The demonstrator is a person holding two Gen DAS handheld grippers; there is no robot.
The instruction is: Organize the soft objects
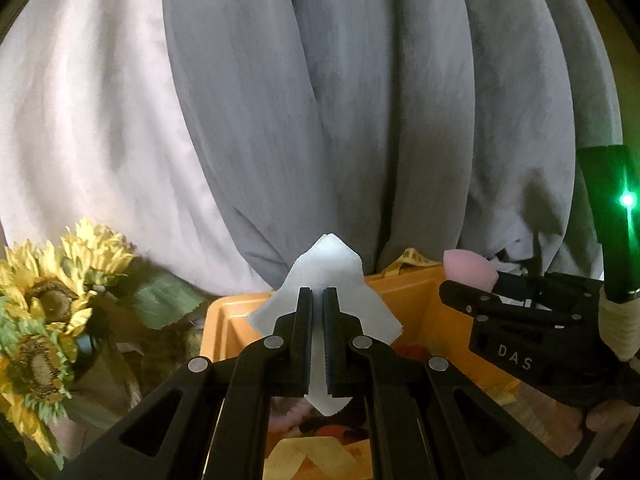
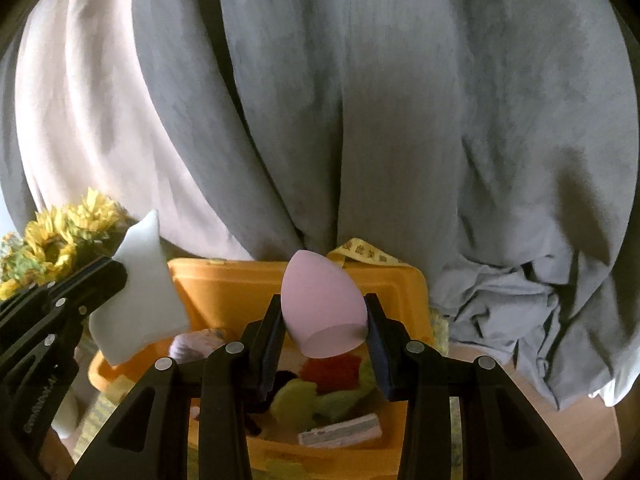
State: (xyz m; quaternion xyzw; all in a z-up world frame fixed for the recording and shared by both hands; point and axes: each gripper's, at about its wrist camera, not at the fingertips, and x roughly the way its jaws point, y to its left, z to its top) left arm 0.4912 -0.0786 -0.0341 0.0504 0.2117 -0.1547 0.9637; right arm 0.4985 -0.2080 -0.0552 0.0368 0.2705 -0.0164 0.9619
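Grey curtains (image 2: 400, 120) fill the background, with a paler cream drape (image 1: 80, 120) hanging to their left. Below them a wooden surface (image 2: 580, 420) shows at the lower right. Artificial sunflowers (image 1: 40, 300) stand at the left edge. An orange plastic bin (image 2: 224, 284) sits in front of the curtains; inside lie a red piece (image 2: 332, 368), yellow-green soft pieces (image 2: 296, 396) and a flat white-and-pink block (image 2: 340, 432), while a yellow printed ribbon (image 2: 360, 252) rises at its back rim. Above the bin, the left gripper (image 1: 319, 300) is pressed together on a white sponge pad (image 1: 324, 264). Beside it, the right gripper (image 2: 324, 312) pinches a pink egg-shaped sponge (image 2: 320, 304) between its pads.
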